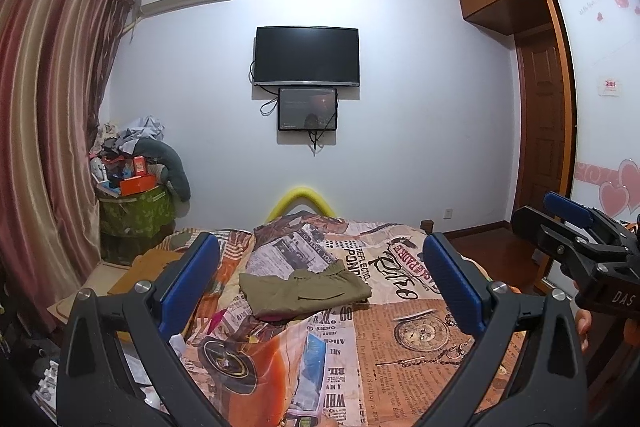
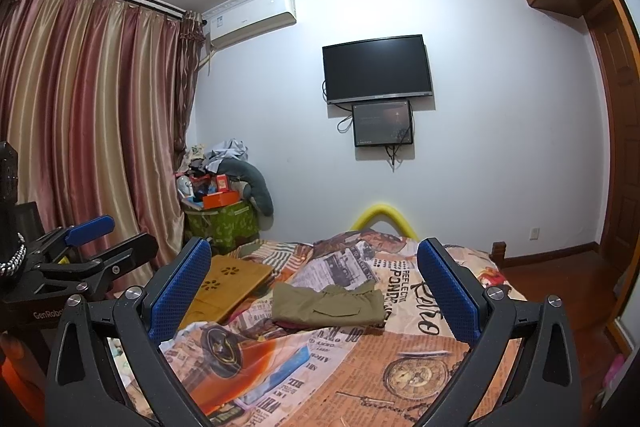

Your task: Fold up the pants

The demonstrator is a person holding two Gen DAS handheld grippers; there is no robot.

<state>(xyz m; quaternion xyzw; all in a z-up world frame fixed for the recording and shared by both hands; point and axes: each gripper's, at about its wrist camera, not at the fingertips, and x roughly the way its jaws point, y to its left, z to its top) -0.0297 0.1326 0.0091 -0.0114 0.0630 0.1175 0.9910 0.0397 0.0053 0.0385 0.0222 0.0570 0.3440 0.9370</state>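
Note:
Olive-green pants [image 1: 306, 291] lie folded in a compact bundle in the middle of the bed, on the newspaper-print cover [image 1: 400, 347]. They also show in the right wrist view [image 2: 328, 303]. My left gripper [image 1: 320, 283] is open and empty, held above the near part of the bed, well short of the pants. My right gripper [image 2: 314, 291] is open and empty too, likewise held back from the pants. The right gripper shows at the right edge of the left wrist view [image 1: 580, 239]. The left gripper shows at the left edge of the right wrist view [image 2: 88, 247].
A wooden lap tray [image 2: 228, 283] lies on the bed's left side. A green box piled with clutter [image 2: 220, 215] stands in the corner by the curtains [image 2: 80, 127]. A TV [image 2: 378, 67] hangs on the far wall. A wardrobe [image 1: 600, 107] is to the right.

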